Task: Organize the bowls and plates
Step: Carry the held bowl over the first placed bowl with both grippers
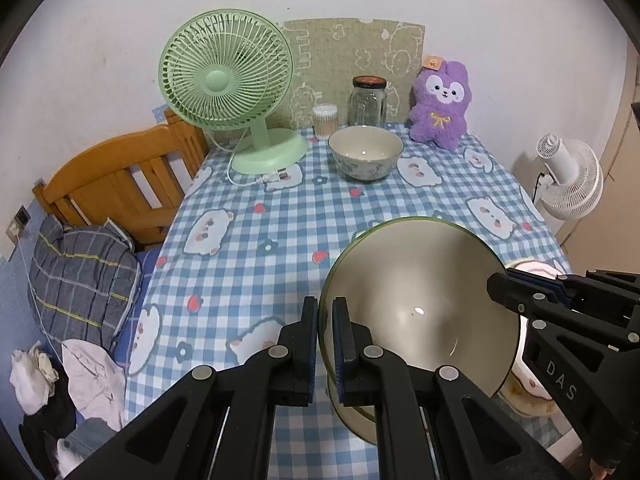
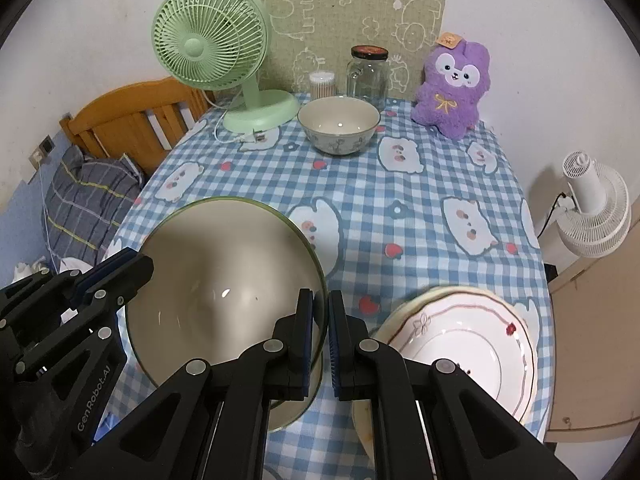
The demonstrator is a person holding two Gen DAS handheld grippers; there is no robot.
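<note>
A large beige bowl [image 1: 420, 304] [image 2: 224, 280] with a green rim is held between both grippers over the near part of the checked tablecloth [image 1: 248, 240]. My left gripper [image 1: 325, 312] is shut on the bowl's left rim and also shows in the right wrist view [image 2: 134, 264]. My right gripper [image 2: 320, 304] is shut on its right rim and also shows in the left wrist view [image 1: 498, 284]. A smaller patterned bowl [image 1: 366, 152] [image 2: 339, 124] stands at the far side of the table. Stacked white plates [image 2: 460, 344] [image 1: 534, 268] lie at the near right, beside the held bowl.
At the back stand a green fan [image 2: 208, 48], a glass jar [image 2: 368, 72], a cotton-swab tub [image 2: 322, 84] and a purple plush [image 2: 456, 88]. A wooden headboard [image 1: 120, 176] and bedding [image 1: 80, 280] lie left of the table. A white fan [image 2: 592, 216] stands right.
</note>
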